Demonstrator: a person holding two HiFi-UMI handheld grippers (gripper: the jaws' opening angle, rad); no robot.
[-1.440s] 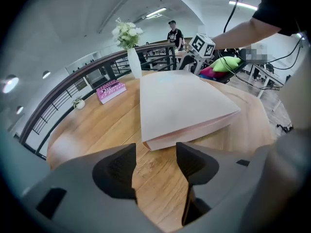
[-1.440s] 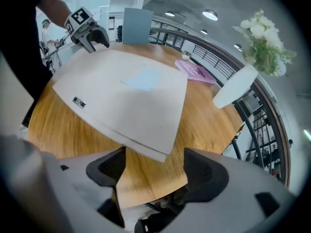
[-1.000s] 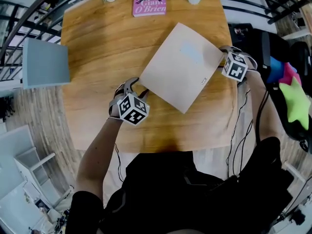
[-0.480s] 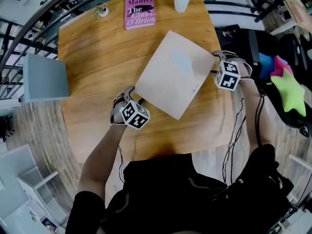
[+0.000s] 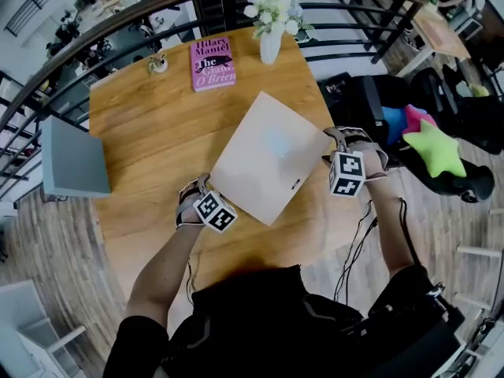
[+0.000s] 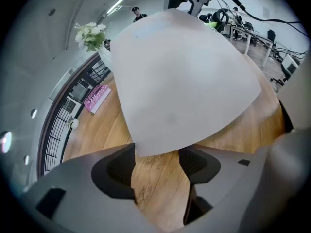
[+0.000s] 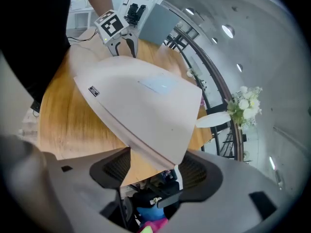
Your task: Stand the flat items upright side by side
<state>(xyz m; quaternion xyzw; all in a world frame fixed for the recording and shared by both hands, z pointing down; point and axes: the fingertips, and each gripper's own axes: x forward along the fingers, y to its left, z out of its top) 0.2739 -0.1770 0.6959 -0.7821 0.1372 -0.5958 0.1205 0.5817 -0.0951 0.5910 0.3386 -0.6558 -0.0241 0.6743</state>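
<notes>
A large white square book (image 5: 264, 160) hangs tilted over the wooden table (image 5: 142, 132), held between my two grippers at opposite corners. My right gripper (image 5: 331, 146) grips its raised right corner; in the right gripper view that corner (image 7: 160, 149) sits between the jaws (image 7: 155, 166), which have just been closing. My left gripper (image 5: 203, 189) is at the low left corner. Its jaws (image 6: 156, 164) have just been opening and stand wide, the corner of the book (image 6: 184, 72) poking between them. A pink book (image 5: 213, 64) lies flat at the far edge.
A white vase of flowers (image 5: 270, 38) and a small pot (image 5: 157, 63) stand at the table's far edge beside a black railing. A grey panel (image 5: 75, 160) is off the table's left side. Bright star cushions (image 5: 429, 144) lie on the right.
The right gripper has risen with the book's right corner, so the book now tilts up off the table. The left gripper has shifted slightly at the low corner.
</notes>
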